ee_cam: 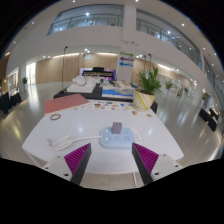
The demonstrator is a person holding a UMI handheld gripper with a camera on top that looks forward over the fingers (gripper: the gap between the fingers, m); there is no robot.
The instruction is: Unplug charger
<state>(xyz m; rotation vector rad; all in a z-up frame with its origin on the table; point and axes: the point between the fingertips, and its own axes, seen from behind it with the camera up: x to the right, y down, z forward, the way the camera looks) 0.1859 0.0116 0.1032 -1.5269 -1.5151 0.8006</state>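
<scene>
A grey charger (117, 128) stands plugged into a white power strip (114, 138) on a white table (60, 135). A white cable (75, 140) runs from the strip to the left across the table. My gripper (112, 158) is open, with its purple pads (78, 156) wide apart. The strip and charger lie just ahead of the fingers, between their lines. Nothing is held.
A small dark ring (56, 116) lies on the table's far left. Beyond the table are a brown table (65, 101), a potted plant (148, 88) in a yellow pot, a poster stand (123, 68) and a large bright hall.
</scene>
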